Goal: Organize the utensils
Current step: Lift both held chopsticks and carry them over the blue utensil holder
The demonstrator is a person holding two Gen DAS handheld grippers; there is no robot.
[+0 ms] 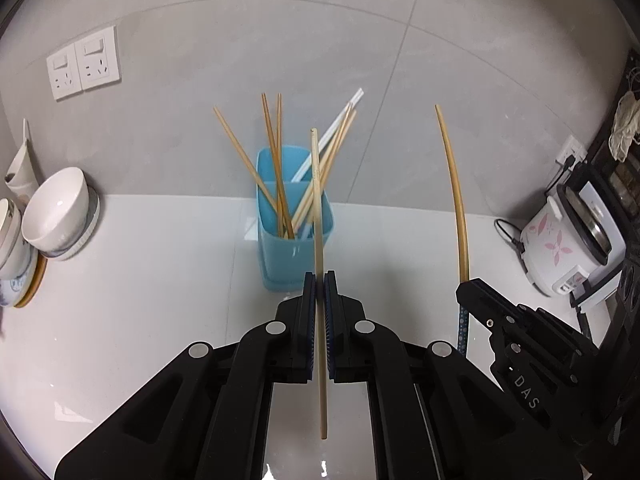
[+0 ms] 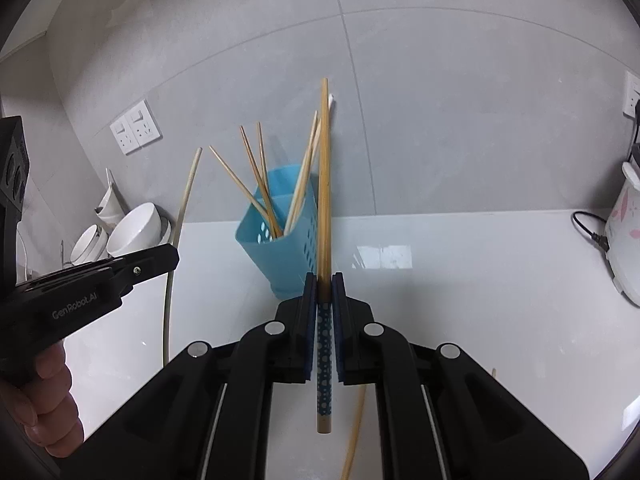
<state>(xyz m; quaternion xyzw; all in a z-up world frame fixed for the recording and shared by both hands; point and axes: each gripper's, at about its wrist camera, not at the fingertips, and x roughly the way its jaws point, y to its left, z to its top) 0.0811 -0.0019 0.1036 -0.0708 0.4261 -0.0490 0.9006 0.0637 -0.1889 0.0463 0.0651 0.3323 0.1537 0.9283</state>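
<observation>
Left claw [image 1: 320, 280] clamped on a pale chopstick [image 1: 318, 208]; right claw [image 2: 324, 280] clamped on a dotted-handle chopstick [image 2: 325, 184], both near the blue holder [image 1: 294, 256]. I'd guess either tip could snag the sticks already splayed inside, or tip the holder across the table [image 1: 140, 300].

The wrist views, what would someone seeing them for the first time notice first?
Each gripper is shut on one chopstick held nearly upright: the left gripper on a plain pale chopstick, the right gripper on a chopstick with a blue dotted end. Straight ahead, against the grey tiled wall, a blue holder stands on the white counter, bristling with chopsticks. White bowls lean at the left.
</observation>
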